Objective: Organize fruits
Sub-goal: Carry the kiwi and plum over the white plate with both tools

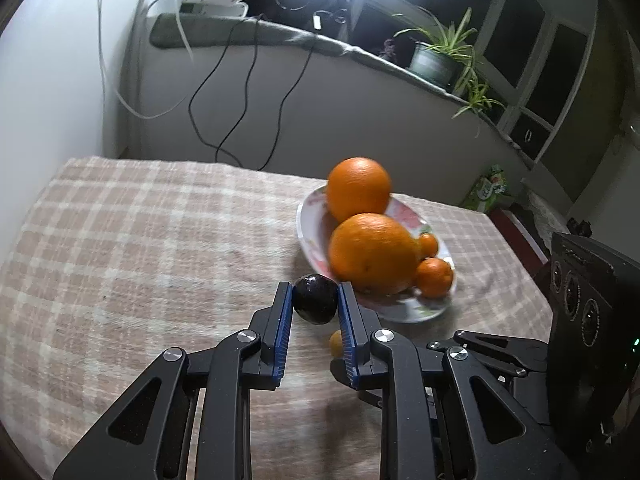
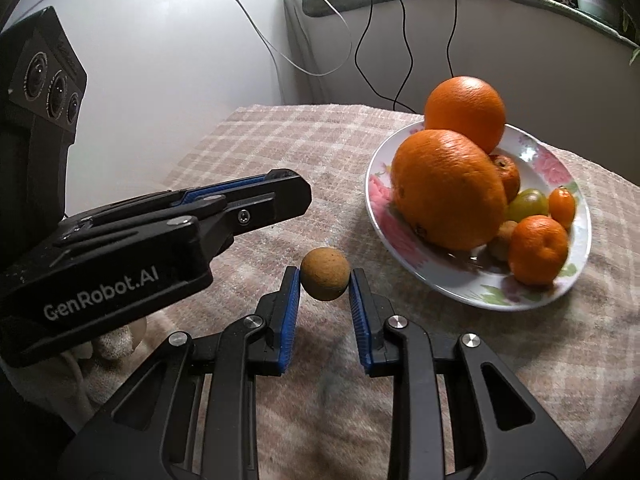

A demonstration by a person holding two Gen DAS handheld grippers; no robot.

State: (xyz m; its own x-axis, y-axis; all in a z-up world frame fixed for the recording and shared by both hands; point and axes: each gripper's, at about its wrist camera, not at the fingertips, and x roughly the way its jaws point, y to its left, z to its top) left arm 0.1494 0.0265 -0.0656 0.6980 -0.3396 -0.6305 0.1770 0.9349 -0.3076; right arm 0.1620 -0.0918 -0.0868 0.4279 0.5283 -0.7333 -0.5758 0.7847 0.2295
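Observation:
My left gripper (image 1: 315, 297) is shut on a dark purple plum (image 1: 315, 299), held above the checked tablecloth just left of the flowered plate (image 1: 404, 312). My right gripper (image 2: 325, 278) is shut on a small round brown fruit (image 2: 325, 274), lifted above the cloth to the left of the plate (image 2: 378, 204). On the plate lie two large oranges (image 2: 446, 188), a small mandarin (image 2: 540, 249), a kumquat (image 2: 562, 206), a green grape (image 2: 528, 204) and other small fruits. The left gripper (image 2: 292, 196) shows in the right wrist view, above and left of the brown fruit.
The checked cloth (image 1: 140, 240) covers the table, whose far edge runs near a white wall with hanging black cables (image 1: 248, 92). A window ledge holds a potted plant (image 1: 438, 60). The right gripper's body (image 1: 588, 320) stands at the right of the left wrist view.

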